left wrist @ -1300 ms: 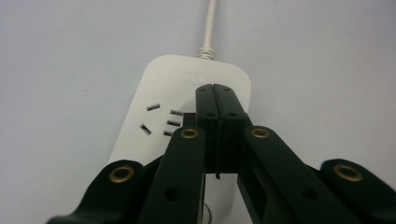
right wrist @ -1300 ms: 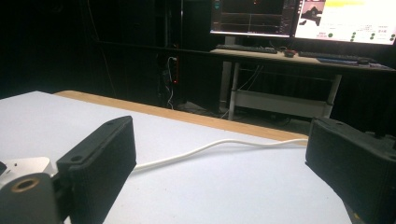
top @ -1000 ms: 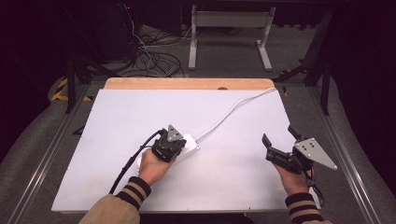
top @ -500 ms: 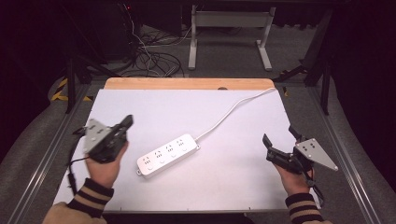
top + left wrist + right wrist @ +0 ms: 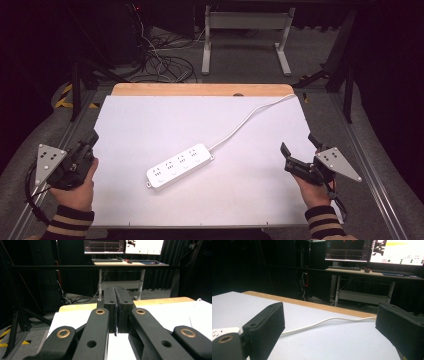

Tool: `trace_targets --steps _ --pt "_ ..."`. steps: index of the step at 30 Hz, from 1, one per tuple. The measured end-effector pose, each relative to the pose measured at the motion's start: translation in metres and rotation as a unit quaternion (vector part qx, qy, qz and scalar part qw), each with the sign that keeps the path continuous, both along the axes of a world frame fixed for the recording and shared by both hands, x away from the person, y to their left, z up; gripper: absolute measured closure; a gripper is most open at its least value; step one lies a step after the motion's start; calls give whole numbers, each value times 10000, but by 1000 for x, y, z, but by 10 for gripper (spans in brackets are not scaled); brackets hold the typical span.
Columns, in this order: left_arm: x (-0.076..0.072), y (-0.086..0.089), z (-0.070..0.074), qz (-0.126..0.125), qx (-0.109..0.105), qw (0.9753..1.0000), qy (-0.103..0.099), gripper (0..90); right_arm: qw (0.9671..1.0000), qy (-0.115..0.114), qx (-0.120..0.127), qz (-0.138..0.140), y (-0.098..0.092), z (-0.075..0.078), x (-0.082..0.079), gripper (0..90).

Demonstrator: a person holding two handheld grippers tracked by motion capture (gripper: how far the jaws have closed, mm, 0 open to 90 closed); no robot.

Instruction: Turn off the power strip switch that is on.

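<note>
Since a second ago, the left gripper (image 5: 85, 145) has let go of the power strip (image 5: 179, 166) and pulled far back to the left edge of the tabletop (image 5: 150, 120). It now sits well apart from the strip, held in the person's left hand (image 5: 75, 187). In the left gripper view its jaws are pressed together with nothing between them. The right gripper (image 5: 300, 152) has stayed in its place near the right edge, held in the right hand (image 5: 312, 190). Its jaws are spread wide and hold nothing. The white power strip lies flat near the middle of the tabletop, turned at a slant. Its white cord (image 5: 250, 117) runs from its far end up to the back right corner. In the right gripper view the cord (image 5: 324, 322) crosses between the two open jaws, farther off on the tabletop.
</note>
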State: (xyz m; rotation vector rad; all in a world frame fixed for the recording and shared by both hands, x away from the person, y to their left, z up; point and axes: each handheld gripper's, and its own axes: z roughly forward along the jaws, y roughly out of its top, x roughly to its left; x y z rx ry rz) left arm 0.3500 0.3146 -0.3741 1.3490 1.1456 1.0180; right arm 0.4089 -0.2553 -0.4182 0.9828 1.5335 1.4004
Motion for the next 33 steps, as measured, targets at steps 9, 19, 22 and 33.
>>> trace_targets --steps 9,19,22,33 --pt "2 0 -3 28 1 10000 24 870 10000 4 5 -12 0 0 0 89" --pt "9 -4 -10 71 117 9998 -120 397 10000 7 -17 -16 0 0 0 89" --pt "12 -5 -12 136 102 9998 -77 167 10000 11 -11 -21 0 0 0 89" --pt "16 -2 -14 200 -13 9998 -62 68 10000 6 -9 -9 0 0 0 89"
